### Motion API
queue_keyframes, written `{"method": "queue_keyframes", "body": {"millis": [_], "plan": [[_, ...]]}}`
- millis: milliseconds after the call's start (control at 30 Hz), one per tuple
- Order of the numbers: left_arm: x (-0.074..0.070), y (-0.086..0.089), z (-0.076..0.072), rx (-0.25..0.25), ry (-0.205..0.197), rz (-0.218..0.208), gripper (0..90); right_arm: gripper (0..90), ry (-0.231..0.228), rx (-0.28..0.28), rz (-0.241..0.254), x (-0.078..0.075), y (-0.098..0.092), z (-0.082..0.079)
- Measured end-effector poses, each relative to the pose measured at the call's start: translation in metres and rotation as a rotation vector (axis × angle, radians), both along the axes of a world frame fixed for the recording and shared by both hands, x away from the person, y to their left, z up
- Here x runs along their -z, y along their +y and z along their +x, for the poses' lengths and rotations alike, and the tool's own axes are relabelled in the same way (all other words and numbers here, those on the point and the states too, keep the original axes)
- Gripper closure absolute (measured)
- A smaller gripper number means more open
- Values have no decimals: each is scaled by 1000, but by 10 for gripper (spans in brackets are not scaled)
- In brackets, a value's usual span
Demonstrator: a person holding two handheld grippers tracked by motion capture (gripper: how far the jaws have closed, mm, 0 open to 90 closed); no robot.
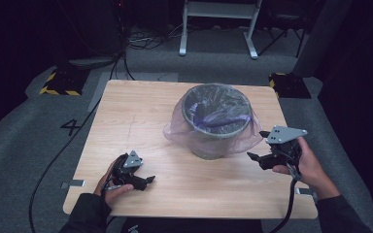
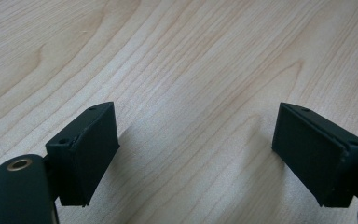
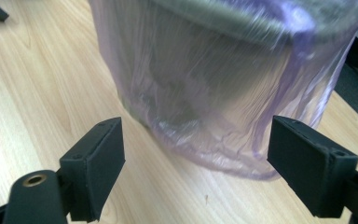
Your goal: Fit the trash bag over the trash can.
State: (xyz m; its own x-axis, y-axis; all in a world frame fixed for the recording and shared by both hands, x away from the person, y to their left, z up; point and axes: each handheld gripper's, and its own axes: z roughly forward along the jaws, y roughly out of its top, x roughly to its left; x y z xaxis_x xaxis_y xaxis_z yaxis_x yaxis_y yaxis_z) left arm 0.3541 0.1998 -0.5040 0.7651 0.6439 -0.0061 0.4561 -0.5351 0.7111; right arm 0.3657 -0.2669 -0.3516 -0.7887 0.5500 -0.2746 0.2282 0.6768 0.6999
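Closing in on a lined bin from the right

Holding a gripper in each hand, a person works at a pale wooden table [image 1: 126,126], sleeves coming in from the near edge. Nearest, the left gripper [image 1: 145,180] rests low over the near-left part of the tabletop, its jaws standing wide apart with only bare wood grain between them, well apart from the work. A little farther in, the right gripper [image 1: 253,156] hangs just beside the bin [image 1: 216,124], jaws likewise spread wide and gripping nothing; its fingertips point leftward at the loose skirt of plastic hanging down the bin's right side. In the right gripper view, that skirt sits directly ahead, between the two black pads [image 3: 98,168] but not yet touched by either. The right hand looks the likelier one to act, since it is plainly the nearer of the two.

The bin stands upright just past the table's middle, a grey round tub with its long axis vertical. A thin, see-through purple bag [image 3: 214,107] lines it, folded over the rim and draped down the outside in crinkled pleats that flare out near the tabletop. Beyond the table lie grey carpet, trailing cables and the legs of a white stand [image 1: 218,29].
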Motion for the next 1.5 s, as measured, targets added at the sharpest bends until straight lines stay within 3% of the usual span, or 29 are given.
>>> {"method": "queue_keyframes", "body": {"millis": [500, 1000, 1500], "plan": [[0, 0, 0, -1, 0, 0, 138, 187, 21, 11, -56, 26, -10, -10], [0, 0, 0, -1, 0, 0, 139, 183, 57, 73, -103, 56, -16, -6], [0, 0, 0, -2, 1, -3, 139, 183, 98, 94, -112, 87, -25, -8]]}}
